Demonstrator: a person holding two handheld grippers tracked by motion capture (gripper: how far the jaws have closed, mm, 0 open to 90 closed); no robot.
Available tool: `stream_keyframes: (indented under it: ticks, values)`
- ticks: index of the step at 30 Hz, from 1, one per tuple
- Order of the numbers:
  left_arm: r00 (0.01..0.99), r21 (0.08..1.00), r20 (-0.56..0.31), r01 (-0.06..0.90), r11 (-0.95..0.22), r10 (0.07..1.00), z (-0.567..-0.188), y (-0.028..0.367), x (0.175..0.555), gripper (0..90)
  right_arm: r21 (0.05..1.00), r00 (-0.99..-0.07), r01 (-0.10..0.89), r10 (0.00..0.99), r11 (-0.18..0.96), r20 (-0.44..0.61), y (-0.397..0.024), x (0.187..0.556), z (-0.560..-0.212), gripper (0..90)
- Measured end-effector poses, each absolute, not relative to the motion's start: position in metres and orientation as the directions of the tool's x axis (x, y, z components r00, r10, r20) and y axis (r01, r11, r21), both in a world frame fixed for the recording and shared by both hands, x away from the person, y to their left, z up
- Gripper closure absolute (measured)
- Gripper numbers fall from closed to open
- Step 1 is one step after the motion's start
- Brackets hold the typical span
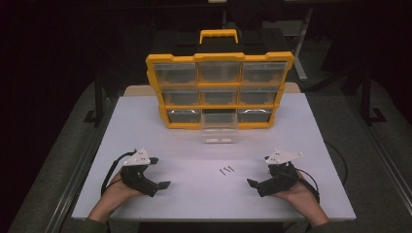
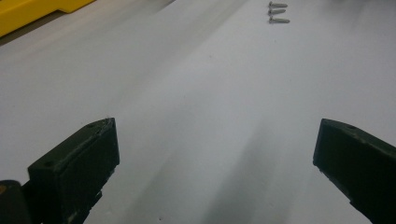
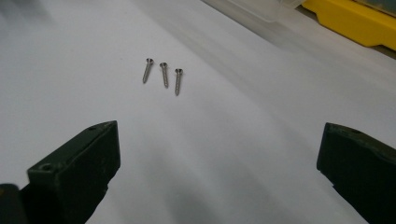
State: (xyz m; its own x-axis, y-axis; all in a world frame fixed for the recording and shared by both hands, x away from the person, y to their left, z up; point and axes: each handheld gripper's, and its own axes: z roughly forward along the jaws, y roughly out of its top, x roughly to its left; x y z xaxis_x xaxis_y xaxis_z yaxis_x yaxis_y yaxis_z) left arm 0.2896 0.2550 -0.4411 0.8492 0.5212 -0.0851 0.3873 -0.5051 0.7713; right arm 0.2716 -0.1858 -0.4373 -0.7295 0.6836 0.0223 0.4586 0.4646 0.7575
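The right tool (image 1: 257, 180), matte black with blocky jaws spread wide and nothing between them, rests in a hand at the counter's (image 1: 145, 126) five o'clock; the left tool (image 1: 160, 174), jaws equally wide apart and empty, sits at seven o'clock. Between them, toward six o'clock, lie three slim metal screws (image 3: 162, 73); the right gripper view reveals their flat heads and threaded shanks, parallel and apart. The high view adds the yellow organizer (image 1: 219, 90) at twelve o'clock, one clear drawer (image 1: 219, 130) pulled out.
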Motion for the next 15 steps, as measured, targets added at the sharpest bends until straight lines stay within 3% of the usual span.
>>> stream_keyframes:
  ticks: [15]
  values:
    - [0.847,0.774,-0.086,0.388,-0.500,0.525,-0.4396,0.2566,0.2880,0.1,0.769,-0.732,0.462,0.679,0.441,0.050,-0.1852,0.2744,-0.4318,0.0]
